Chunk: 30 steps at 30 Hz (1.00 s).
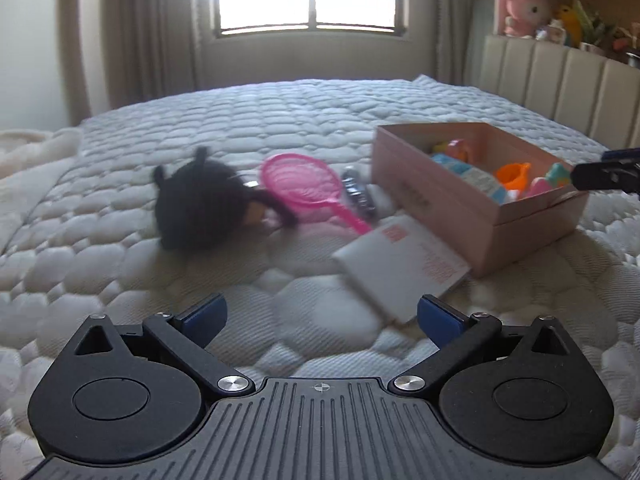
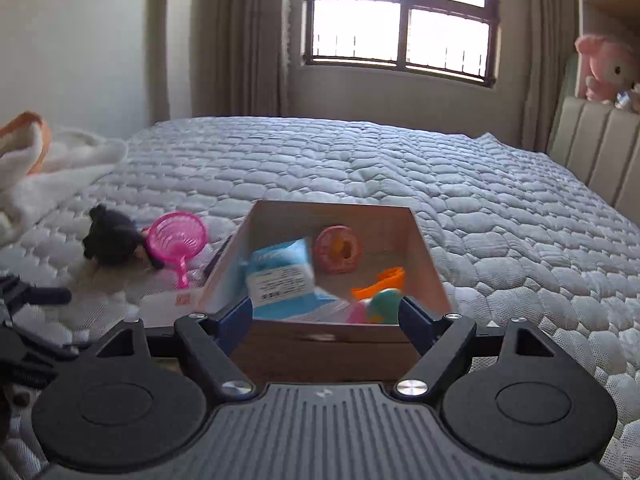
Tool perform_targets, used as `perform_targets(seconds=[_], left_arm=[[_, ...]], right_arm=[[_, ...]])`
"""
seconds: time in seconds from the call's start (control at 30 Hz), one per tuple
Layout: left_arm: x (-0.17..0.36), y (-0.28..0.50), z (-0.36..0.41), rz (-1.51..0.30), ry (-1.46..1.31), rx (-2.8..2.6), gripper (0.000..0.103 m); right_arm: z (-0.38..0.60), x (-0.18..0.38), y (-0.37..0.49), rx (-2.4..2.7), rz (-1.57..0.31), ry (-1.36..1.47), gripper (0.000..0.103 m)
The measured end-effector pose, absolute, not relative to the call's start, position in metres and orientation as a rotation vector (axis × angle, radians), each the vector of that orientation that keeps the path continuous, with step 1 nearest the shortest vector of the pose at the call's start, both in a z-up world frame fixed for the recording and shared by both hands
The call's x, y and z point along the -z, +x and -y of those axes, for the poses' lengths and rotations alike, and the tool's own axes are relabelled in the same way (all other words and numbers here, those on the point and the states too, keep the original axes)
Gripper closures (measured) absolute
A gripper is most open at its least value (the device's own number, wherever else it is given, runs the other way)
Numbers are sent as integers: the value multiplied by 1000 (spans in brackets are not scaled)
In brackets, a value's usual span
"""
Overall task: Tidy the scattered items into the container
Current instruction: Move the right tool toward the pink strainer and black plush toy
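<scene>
The step in hand looks like the gap between two picks: both tools are empty, and several things still lie on the quilted mattress (image 1: 280,120) outside the pink cardboard box (image 1: 440,196). The left gripper (image 1: 320,316) stands spread as wide as it goes, nothing between its blue pads, above bare quilt near the bed's near edge. The right gripper (image 2: 325,316) is also well apart and holds nothing; it hangs just over the box's near wall.

Inside the box lie a blue-and-white soft packet (image 2: 280,276), a pink ring-shaped toy (image 2: 338,254), an orange plastic piece (image 2: 380,282) and a round green-and-pink toy (image 2: 384,300). Left of the box, on the quilt, lie a flat white booklet with red print (image 1: 400,264), touching or nearly touching the box's side, a pink plastic net scoop (image 1: 304,184), a small dark object (image 1: 358,192) too blurred to name, and a black plush toy (image 1: 204,200).

The booklet is nearest the left gripper; being thin and flat on a soft surface, it probably calls for a grip at one edge.
</scene>
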<state>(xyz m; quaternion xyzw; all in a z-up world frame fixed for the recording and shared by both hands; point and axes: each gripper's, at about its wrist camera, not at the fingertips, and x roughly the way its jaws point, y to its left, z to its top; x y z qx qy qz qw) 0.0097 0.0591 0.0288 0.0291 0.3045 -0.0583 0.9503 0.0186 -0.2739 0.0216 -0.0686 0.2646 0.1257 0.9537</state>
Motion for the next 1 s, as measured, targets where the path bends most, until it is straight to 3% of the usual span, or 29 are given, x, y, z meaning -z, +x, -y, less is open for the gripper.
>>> perform_targets(seconds=[0.33, 0.67, 0.93, 1.0], left_arm=[[-12, -9, -119, -673, -36, 44, 0], [-4, -9, -110, -672, 7, 12, 0], [-4, -10, -114, -669, -14, 33, 0], [-4, -12, -117, -661, -33, 45, 0]], right_arm=[[155, 1, -7, -453, -538, -327, 18], [98, -19, 59, -481, -584, -193, 16], [51, -24, 104, -477, -577, -300, 16], [55, -25, 128, -417, -624, -256, 21]])
